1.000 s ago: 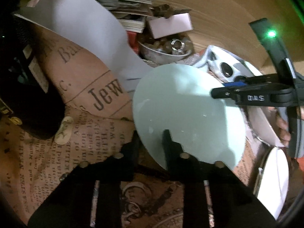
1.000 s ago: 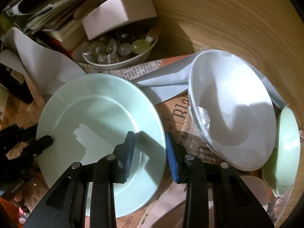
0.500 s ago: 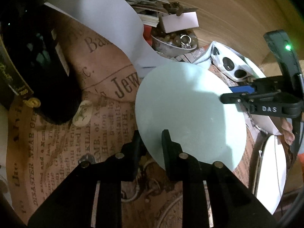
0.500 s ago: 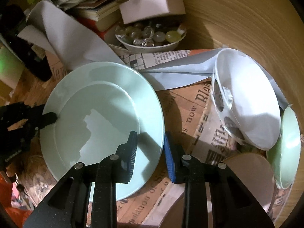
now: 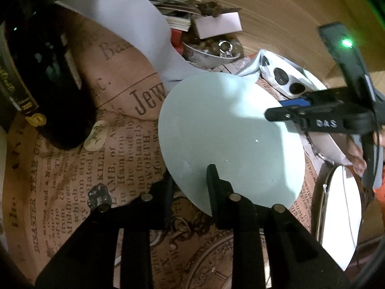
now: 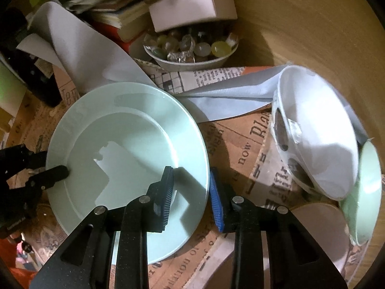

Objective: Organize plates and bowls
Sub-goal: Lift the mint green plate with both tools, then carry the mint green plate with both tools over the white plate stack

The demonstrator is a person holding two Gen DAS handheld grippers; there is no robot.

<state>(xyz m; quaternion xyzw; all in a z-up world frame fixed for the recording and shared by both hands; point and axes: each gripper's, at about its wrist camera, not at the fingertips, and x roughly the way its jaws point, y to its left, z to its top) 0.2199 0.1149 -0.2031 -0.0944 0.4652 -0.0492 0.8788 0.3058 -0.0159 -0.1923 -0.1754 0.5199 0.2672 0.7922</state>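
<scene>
A pale green plate (image 6: 125, 149) lies over newspaper; it also shows in the left wrist view (image 5: 228, 130). My left gripper (image 5: 190, 175) is shut on the plate's near rim, one finger above and one below; in the right wrist view it sits at the plate's left edge (image 6: 45, 171). My right gripper (image 6: 192, 180) is open and straddles the plate's right rim without clamping it; it reaches in from the right in the left wrist view (image 5: 288, 110). A white bowl (image 6: 320, 139) lies tilted to the right, with a small green bowl (image 6: 368, 192) behind it.
A bowl of glass beads (image 6: 192, 50) sits at the back under a white box (image 6: 192, 7) and stacked books (image 6: 108, 7). A dark bottle (image 5: 48, 79) stands at left. White paper sheets (image 6: 84, 55) curl over the newspaper. Another white plate (image 5: 341, 214) stands at the right.
The plate's view shifted slightly as both grippers moved a little. The right gripper's jaws widened and now bracket the plate's right rim. The left grip is unchanged.
</scene>
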